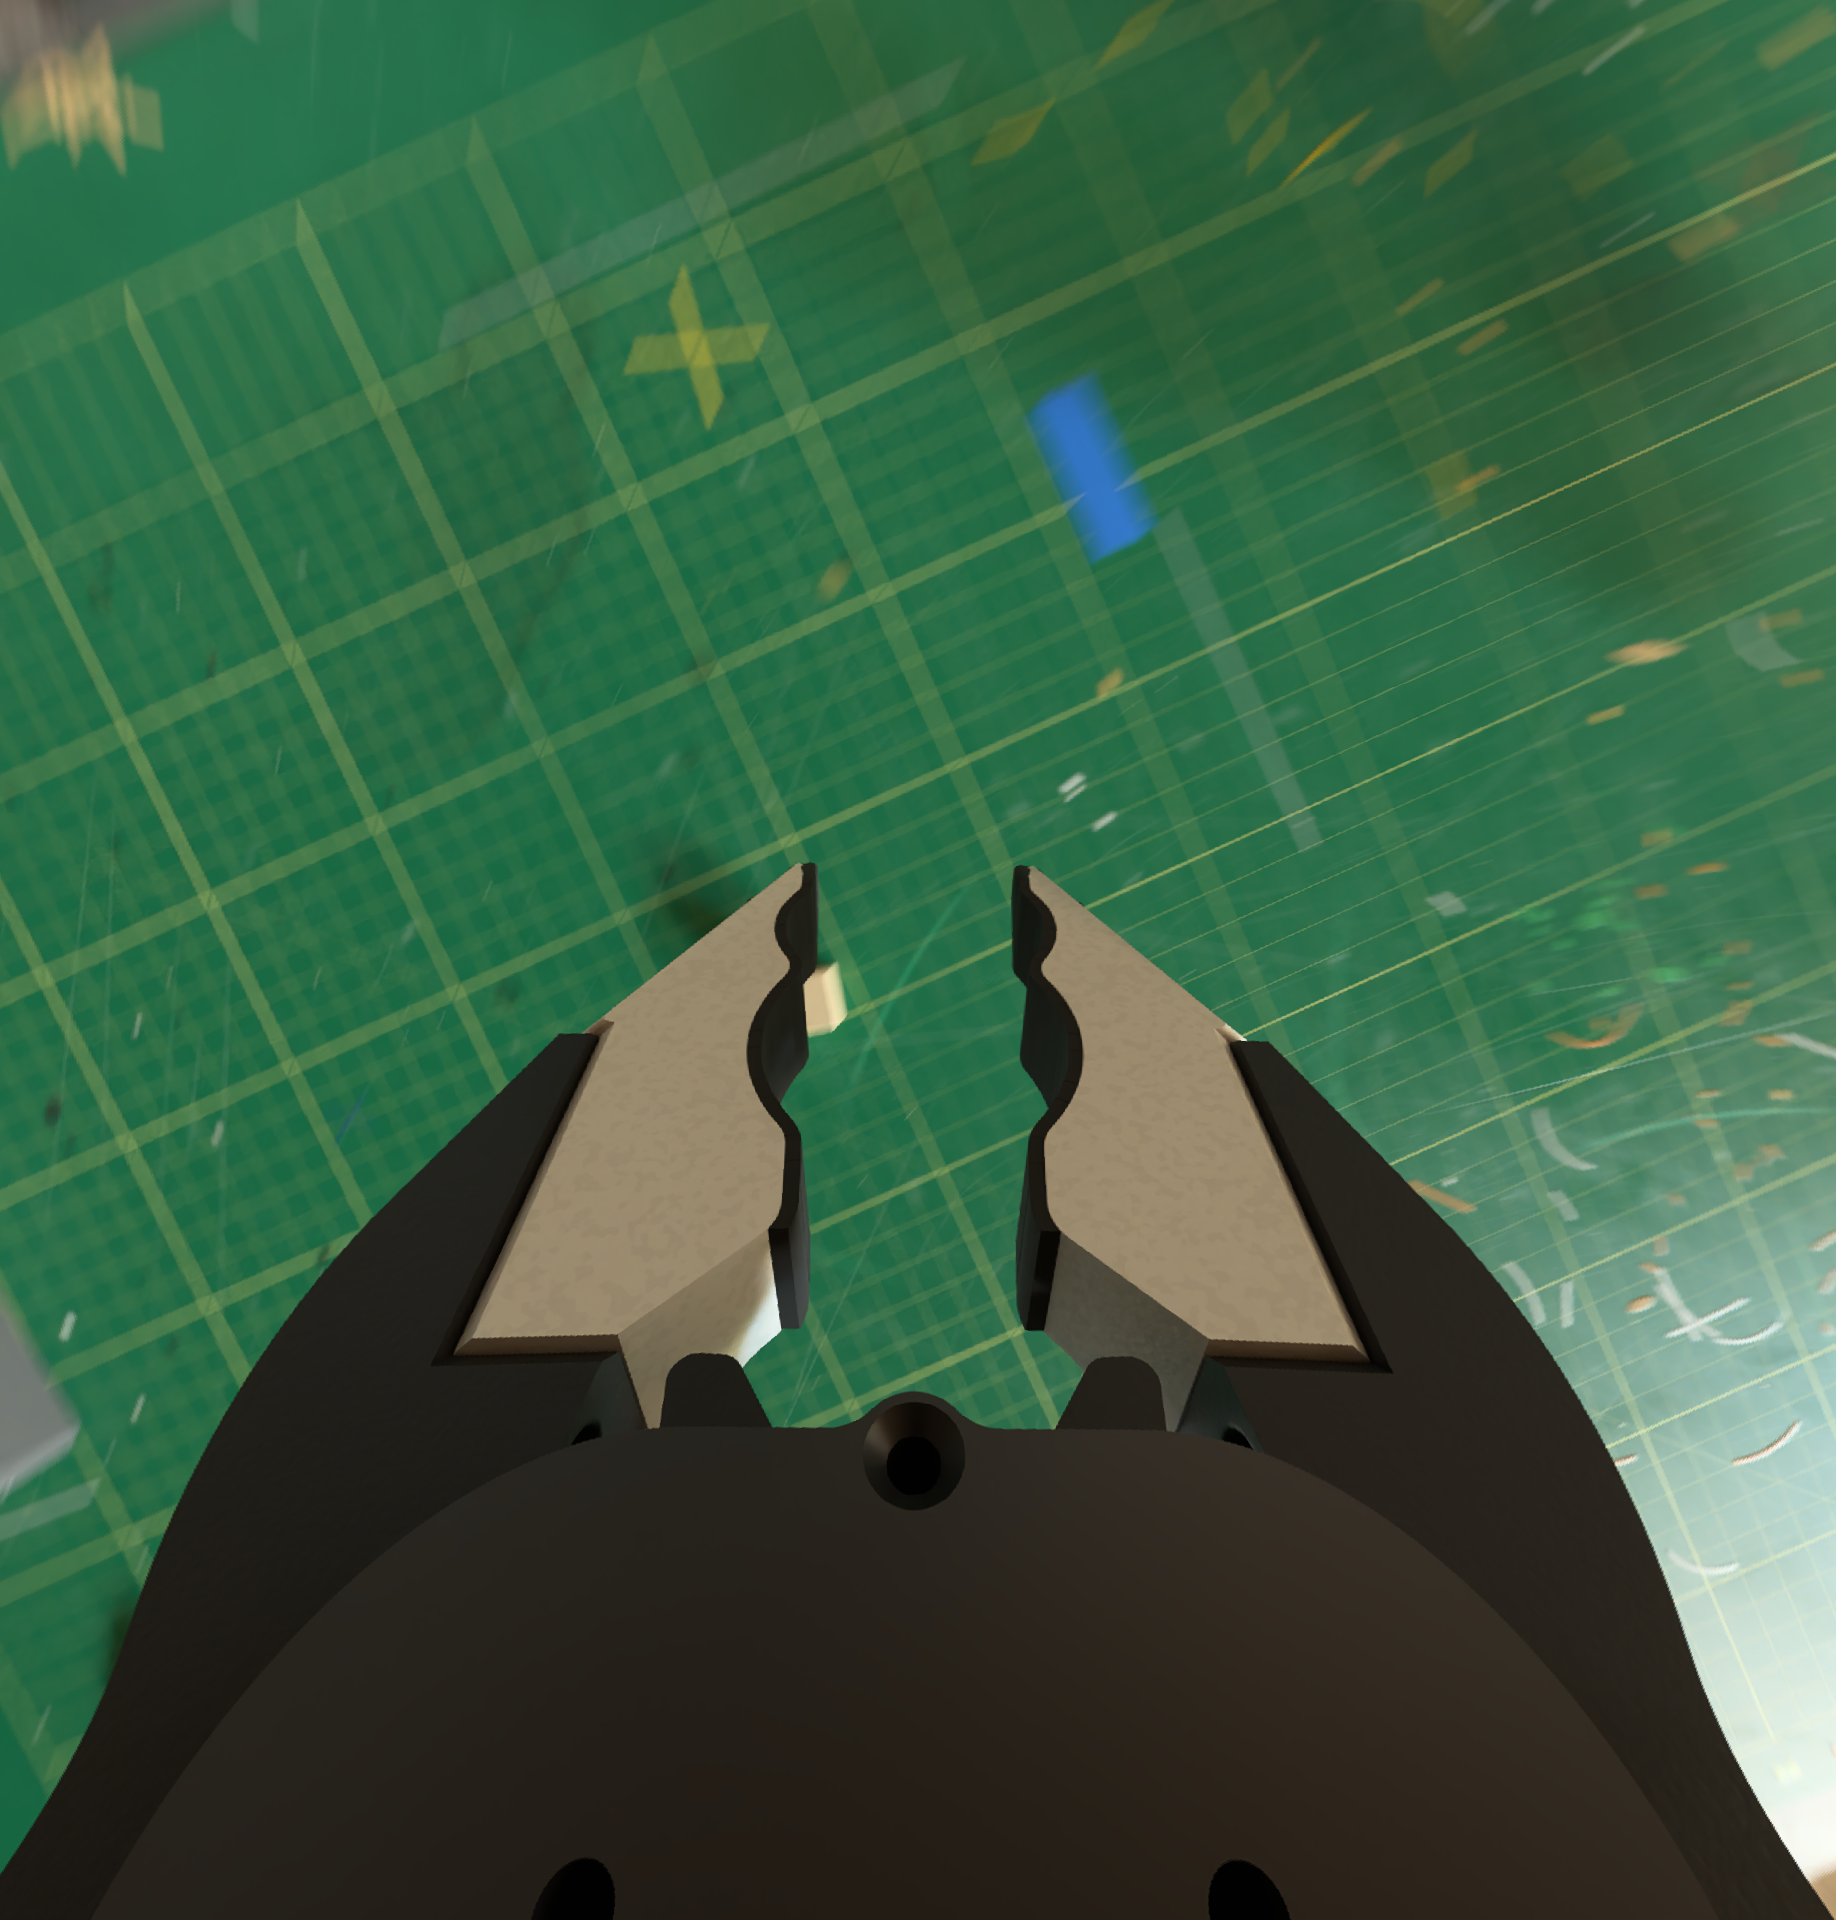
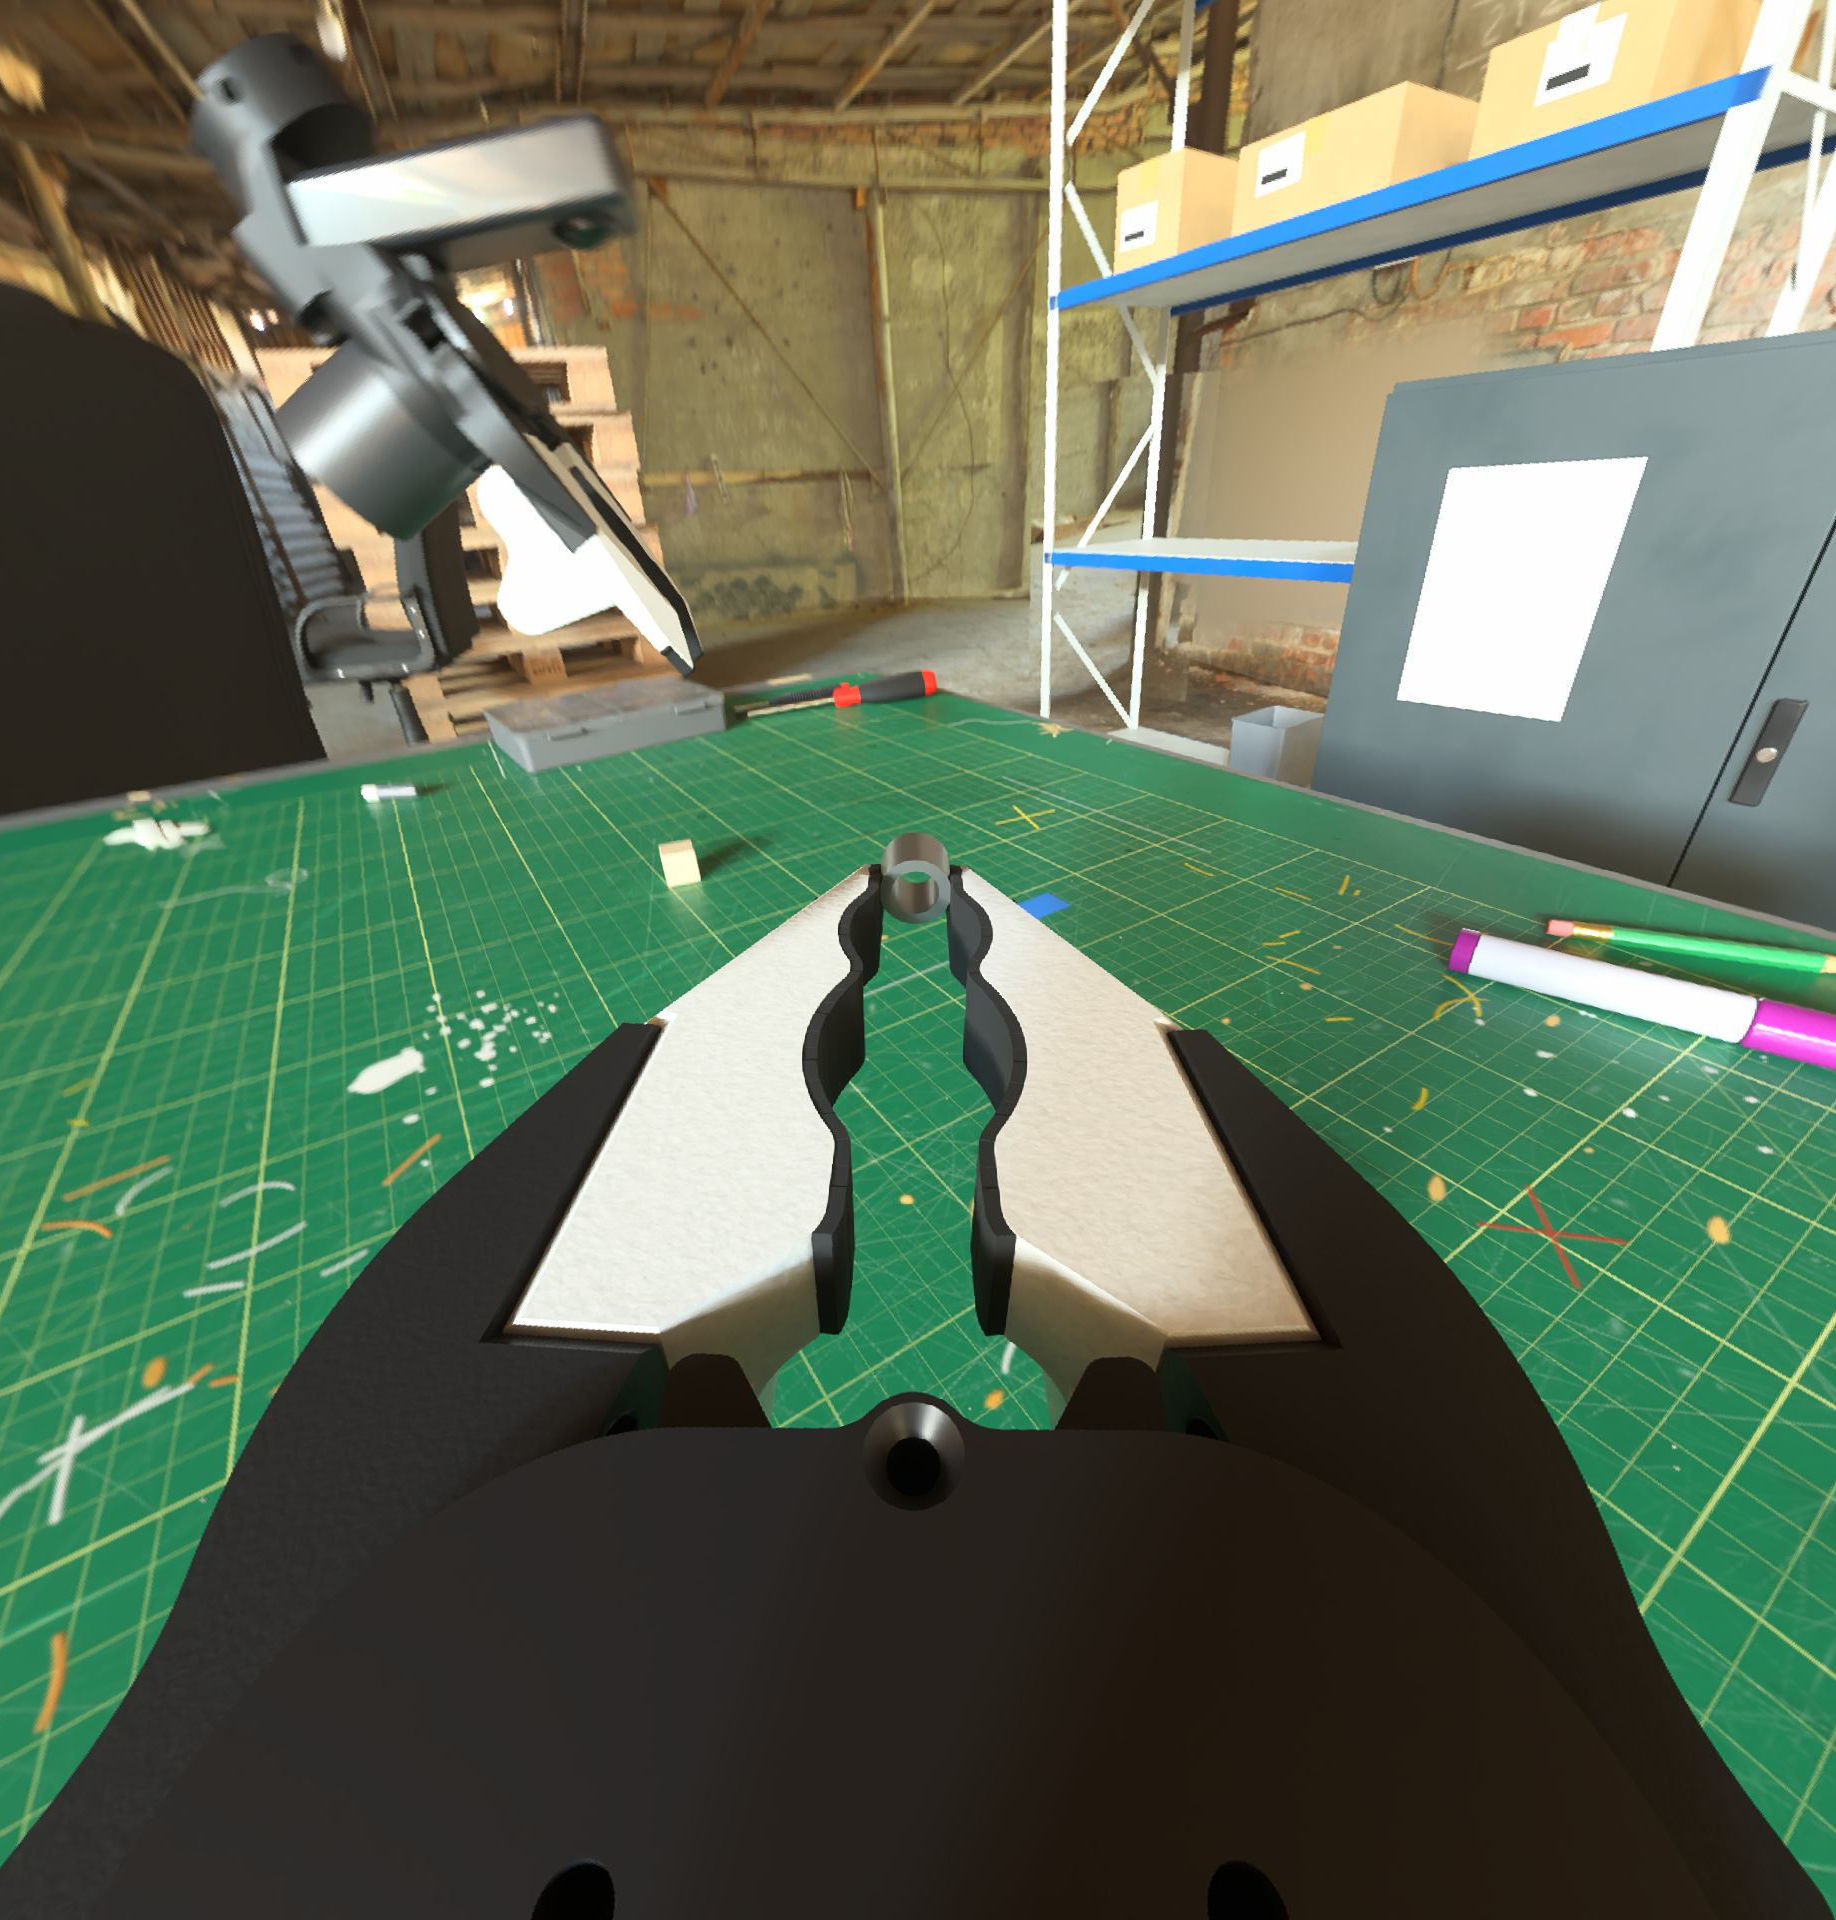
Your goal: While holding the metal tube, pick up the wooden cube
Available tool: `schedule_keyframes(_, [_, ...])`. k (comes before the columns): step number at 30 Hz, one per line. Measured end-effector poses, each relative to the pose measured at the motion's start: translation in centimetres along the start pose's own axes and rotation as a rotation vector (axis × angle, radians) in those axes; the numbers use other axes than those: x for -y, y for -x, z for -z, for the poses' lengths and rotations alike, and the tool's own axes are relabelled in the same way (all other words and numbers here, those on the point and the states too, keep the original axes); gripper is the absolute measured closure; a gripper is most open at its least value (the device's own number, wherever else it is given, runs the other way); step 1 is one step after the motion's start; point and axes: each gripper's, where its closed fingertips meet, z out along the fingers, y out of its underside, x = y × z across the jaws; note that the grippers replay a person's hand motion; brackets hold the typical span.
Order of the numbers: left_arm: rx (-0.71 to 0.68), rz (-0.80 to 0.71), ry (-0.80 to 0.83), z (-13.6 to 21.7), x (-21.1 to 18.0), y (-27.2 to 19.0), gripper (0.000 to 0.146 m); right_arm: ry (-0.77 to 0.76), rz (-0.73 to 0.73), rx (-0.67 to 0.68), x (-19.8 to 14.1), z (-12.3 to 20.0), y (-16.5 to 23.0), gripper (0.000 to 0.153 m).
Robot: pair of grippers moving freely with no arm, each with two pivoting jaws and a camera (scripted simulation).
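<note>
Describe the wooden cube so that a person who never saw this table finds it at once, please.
Start from the green cutting mat that covers the table. In the right wrist view, look just left of the metal tube held at the right gripper tips. The wooden cube stands there alone, the only pale, box-shaped block.

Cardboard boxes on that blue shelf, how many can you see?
3, side by side along the top shelf in the right wrist view: the left box, the middle box and the right box, which the frame's top cuts off. More may sit out of view.
</note>
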Motion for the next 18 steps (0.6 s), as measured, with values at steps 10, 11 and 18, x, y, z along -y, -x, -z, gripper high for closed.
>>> schedule_keyframes(10, [-0.045,0.152,0.626,-5.9,-8.2,3.6,0.094,0.06,0.101,0.011,-0.9,-0.5,1.0,0.141])
schedule_keyframes(11, [-0.046,0.165,0.66,-6.1,-8.4,3.6,0.095,0.06,0.101,0.015,-0.9,-0.5,1.1,0.141])
schedule_keyframes(18, [0.006,0.229,0.837,-6.7,-9.8,4.2,0.099,0.059,0.094,0.038,-1.0,-0.4,1.3,0.141])
